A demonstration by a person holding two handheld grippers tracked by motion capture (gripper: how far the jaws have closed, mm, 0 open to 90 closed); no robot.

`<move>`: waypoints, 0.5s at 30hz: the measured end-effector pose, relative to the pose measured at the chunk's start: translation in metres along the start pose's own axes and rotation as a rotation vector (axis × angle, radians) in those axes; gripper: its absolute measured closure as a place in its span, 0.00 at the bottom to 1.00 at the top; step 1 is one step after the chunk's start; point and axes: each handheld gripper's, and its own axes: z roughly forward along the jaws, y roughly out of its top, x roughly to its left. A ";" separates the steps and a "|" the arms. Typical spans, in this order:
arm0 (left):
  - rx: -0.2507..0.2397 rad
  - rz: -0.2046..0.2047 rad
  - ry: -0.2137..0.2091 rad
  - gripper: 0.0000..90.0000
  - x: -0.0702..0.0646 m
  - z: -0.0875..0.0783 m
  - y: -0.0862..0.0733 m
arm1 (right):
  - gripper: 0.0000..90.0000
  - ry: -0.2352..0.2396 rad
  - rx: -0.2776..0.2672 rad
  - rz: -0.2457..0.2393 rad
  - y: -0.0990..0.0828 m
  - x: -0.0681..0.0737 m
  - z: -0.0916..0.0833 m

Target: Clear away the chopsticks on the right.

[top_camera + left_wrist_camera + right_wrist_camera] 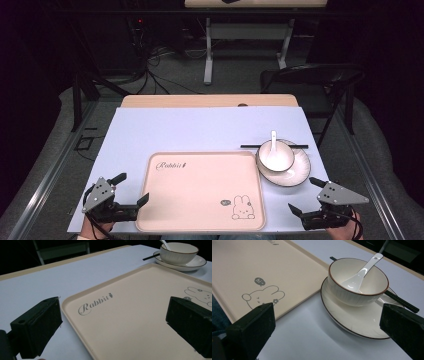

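A beige tray (200,192) with a rabbit drawing and the word "Rabbit" lies at the table's near middle, seen too in the left gripper view as the tray (130,315) and in the right gripper view as the tray (242,267). To its right a white bowl (275,156) with a white spoon (273,138) sits on a white plate (295,172), and black chopsticks (250,146) lie behind them. My left gripper (132,189) stands open at the tray's near left corner. My right gripper (305,195) stands open just in front of the plate (362,320) and bowl (358,281).
A pale blue mat (200,130) covers the wooden table (210,100). A black chair (320,80) stands beyond the far right corner. Cables and a desk frame (207,50) lie on the floor farther back.
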 end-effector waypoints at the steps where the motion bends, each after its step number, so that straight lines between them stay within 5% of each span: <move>1: 0.000 0.001 0.000 0.00 -0.001 0.000 0.000 | 0.00 -0.003 0.005 -0.002 0.000 0.000 0.000; 15: 0.005 0.002 -0.003 0.00 -0.002 0.000 0.000 | 0.00 -0.010 0.054 -0.035 0.002 -0.003 0.002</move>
